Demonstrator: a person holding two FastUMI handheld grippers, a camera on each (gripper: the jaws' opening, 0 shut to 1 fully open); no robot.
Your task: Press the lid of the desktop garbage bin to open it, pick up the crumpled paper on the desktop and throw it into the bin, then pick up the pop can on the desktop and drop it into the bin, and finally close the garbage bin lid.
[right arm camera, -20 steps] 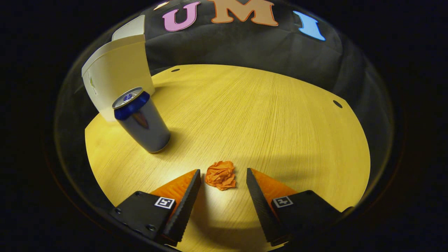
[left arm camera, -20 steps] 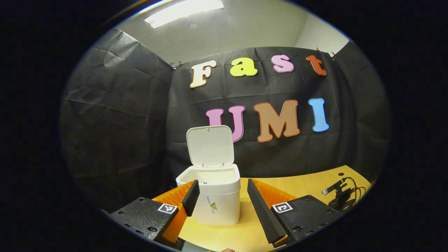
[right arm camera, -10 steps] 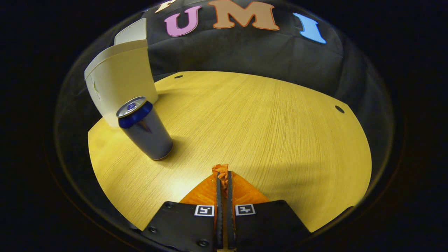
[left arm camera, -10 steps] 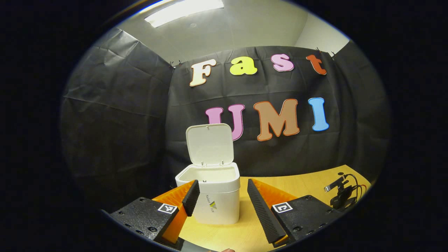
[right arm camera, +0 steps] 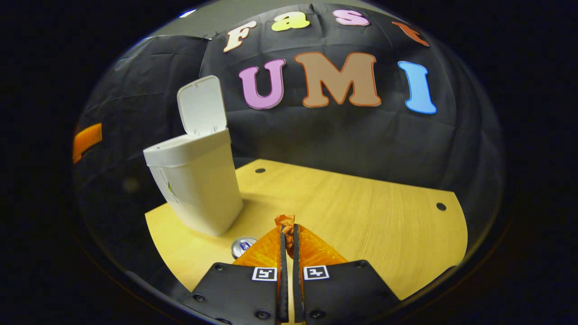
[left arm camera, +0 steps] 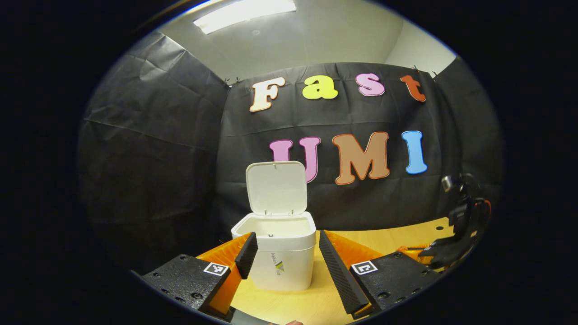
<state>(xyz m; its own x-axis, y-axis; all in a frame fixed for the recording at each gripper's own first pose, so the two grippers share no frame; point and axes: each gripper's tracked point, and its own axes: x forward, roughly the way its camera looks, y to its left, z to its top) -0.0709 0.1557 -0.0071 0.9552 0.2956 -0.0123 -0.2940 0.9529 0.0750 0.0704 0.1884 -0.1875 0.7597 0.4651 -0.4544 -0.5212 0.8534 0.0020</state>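
— Between the right claw's (right arm camera: 287, 234) closed fingers, at six o'clock: a soft, light orange crumpled paper wad (right arm camera: 285, 222), pinched whole.
— And the white plastic bin (right arm camera: 195, 180)?
— Ten o'clock, lid up. Left claw (left arm camera: 284, 253) gapes, empty.

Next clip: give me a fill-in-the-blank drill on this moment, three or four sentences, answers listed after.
1. The bin's lid stands ____.
2. The right tool is shut on the crumpled ____.
3. The left tool is ____ and holds nothing.
4. In the right gripper view, the can's top peeks out beside the right tool, standing on the ____.

Missing words: open; paper; open; table
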